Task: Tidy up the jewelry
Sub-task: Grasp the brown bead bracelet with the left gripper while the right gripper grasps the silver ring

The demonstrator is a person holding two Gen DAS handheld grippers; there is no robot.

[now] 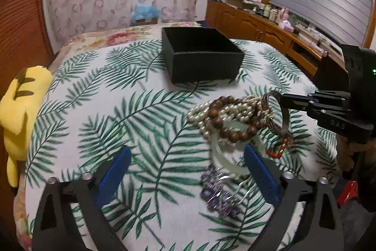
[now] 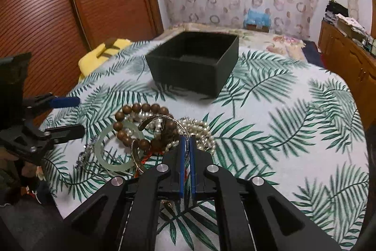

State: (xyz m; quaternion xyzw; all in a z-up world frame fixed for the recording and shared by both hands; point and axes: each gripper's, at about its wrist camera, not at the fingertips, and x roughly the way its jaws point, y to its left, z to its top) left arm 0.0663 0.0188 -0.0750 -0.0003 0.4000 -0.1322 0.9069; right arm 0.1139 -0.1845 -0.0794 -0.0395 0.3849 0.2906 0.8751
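1. A bed covered by a white cloth [image 1: 145,109] printed with green palm leaves fills both views; it carries everything below.
2. A yellow plush toy [image 1: 21,107] lies at the cloth's left edge.
3. An open black box [image 2: 195,62], apparently empty, sits on the cloth beyond the jewelry and well apart from it.
4. The left gripper [image 1: 188,171] hangs low over the cloth with its blue fingers [image 1: 115,175] spread wide and nothing clamped; a purple-stoned piece [image 1: 218,194] lies on the cloth between them.
5. The right gripper [image 2: 186,142] has its blue fingers [image 2: 182,164] pressed together, pinching a silver open bangle [image 2: 164,120] by its band.
6. The jewelry lies in a tangled heap just in front of both grippers: a pale green jade bangle [image 2: 103,152], a brown wooden bead bracelet [image 1: 225,117] and strands of white pearls [image 1: 237,109], overlapping one another.
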